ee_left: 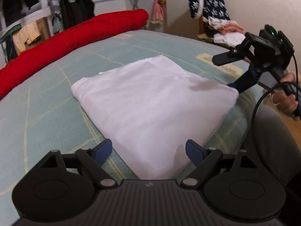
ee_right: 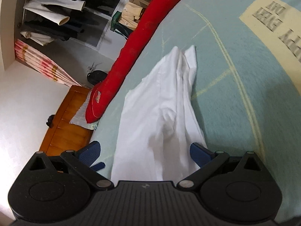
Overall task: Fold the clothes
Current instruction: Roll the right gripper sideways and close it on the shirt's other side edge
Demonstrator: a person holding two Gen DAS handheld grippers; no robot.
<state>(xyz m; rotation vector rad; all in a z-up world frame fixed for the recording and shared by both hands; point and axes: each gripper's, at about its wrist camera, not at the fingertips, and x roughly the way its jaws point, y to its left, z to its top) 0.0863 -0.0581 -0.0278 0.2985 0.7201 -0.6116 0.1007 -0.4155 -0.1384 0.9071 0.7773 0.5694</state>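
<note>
Left wrist view. A folded white garment [ee_left: 150, 101] is seen lying flat on a pale green bed cover [ee_left: 47, 113] with cream check lines, its near corner reaching in between the blue pads of the left gripper [ee_left: 148, 151]. The jaws are held wide apart, and neither pad is seen pressing the cloth. At 3 o'clock the right gripper [ee_left: 233, 75] is seen side-on, held by a hand [ee_left: 287, 101] with a black cable looped beside it; its lower finger is laid against the garment's right corner, the upper finger raised clear, the jaws apart. A long red bolster [ee_left: 75, 37] is laid along the bed edge from 9 to 11 o'clock. Dark clothes on a rail [ee_left: 77, 5] are noted at 11 o'clock, and a chair heaped with patterned clothing [ee_left: 208, 5] at 1 o'clock.

Right wrist view. The same white garment [ee_right: 161, 113] is shown edge-on, running from 6 o'clock toward 12, between the spread blue pads of the right gripper [ee_right: 146, 155]. The right pad lies against the cloth edge; whether it presses is hard to tell through the blur. The red bolster [ee_right: 135, 43] is seen running from 12 towards 8 o'clock, a cream printed patch [ee_right: 272, 24] on the cover at 2 o'clock, wooden flooring [ee_right: 69, 116] at 8 o'clock, and hanging clothes [ee_right: 56, 18] at 10 o'clock.
</note>
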